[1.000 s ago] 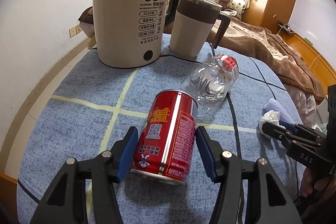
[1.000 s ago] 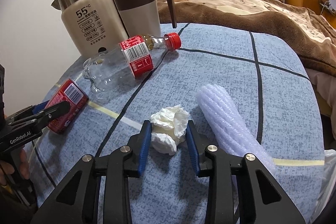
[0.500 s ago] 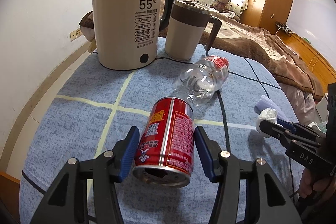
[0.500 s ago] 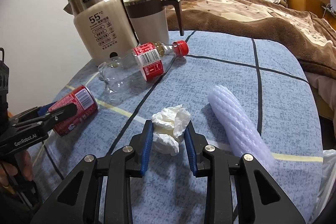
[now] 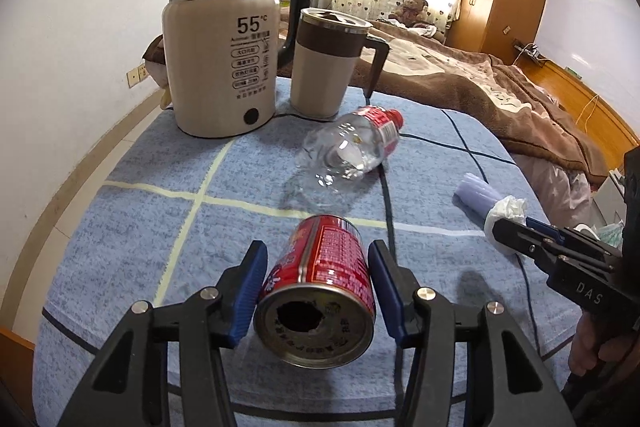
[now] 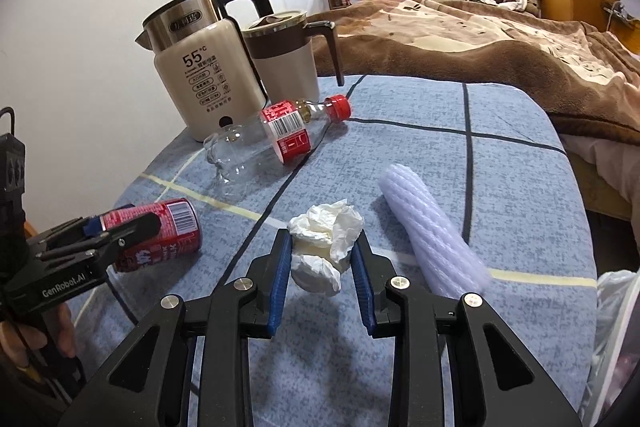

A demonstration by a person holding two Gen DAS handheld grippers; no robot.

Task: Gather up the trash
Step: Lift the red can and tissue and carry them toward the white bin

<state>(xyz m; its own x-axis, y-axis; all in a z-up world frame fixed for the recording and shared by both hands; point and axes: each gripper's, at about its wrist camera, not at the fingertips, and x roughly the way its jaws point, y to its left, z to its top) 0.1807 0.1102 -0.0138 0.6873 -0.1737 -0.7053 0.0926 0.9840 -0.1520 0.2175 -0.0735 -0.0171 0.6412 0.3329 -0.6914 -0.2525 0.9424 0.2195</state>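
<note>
Left gripper (image 5: 316, 291): black plastic arms with ribbed blue pads, which have just been closing and now clamp a red drink can (image 5: 320, 291) by its sides; the can is cylindrical printed metal, lifted clear of the cloth, its bare silver end with a ragged dark hole turned toward the camera. Right gripper (image 6: 320, 279): same build, pads pressed on a crumpled white tissue (image 6: 324, 243), a soft creased wad held just above the surface with its shadow below. Just right of the tissue lies a pale lilac foam net sleeve (image 6: 432, 231), ribbed and tubular. Beyond, a clear plastic bottle (image 6: 264, 143), dented, lies on its side with a red label and red screw cap. Behind it stand a cream electric kettle (image 5: 222, 67), steel-topped with a black handle and marked 55°C, and just beside it a beige lidded mug (image 5: 324, 67) with a brown band and dark handle. All rest on a blue woven tablecloth (image 5: 132, 227) lined in pale yellow and dark navy. Background: a bed under a plush brown blanket (image 6: 460, 43). A translucent plastic bag (image 6: 612, 327) shows at the right edge.
</note>
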